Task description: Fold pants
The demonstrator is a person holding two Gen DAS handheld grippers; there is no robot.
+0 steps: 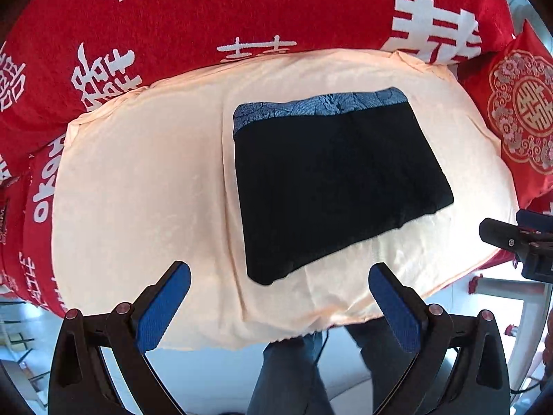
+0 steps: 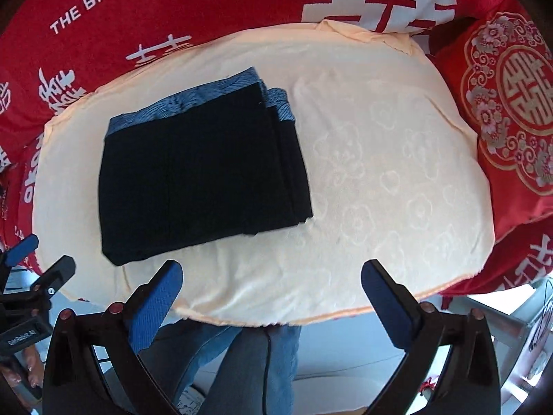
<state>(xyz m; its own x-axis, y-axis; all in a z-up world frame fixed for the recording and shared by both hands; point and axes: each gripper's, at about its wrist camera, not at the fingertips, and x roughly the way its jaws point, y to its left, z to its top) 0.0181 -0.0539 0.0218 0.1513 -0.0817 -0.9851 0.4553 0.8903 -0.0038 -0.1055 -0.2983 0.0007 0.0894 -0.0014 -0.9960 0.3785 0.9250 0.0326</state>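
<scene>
The black pants (image 1: pixel 331 180) with a blue patterned waistband lie folded into a flat rectangle on the cream cloth (image 1: pixel 145 180). In the right wrist view the pants (image 2: pixel 197 176) lie at centre left, with stacked layers showing at the right edge. My left gripper (image 1: pixel 280 282) is open and empty, held above the cloth's near edge, just short of the pants' near corner. My right gripper (image 2: pixel 273 278) is open and empty above the cloth's near edge, to the right of the pants. Each gripper shows at the edge of the other's view.
The cream cloth (image 2: pixel 380 173) covers a bed with a red blanket (image 1: pixel 242 10) printed in white characters. A red embroidered pillow (image 2: pixel 511 110) lies at the right. The person's legs in jeans (image 2: pixel 249 363) stand at the bed's near edge.
</scene>
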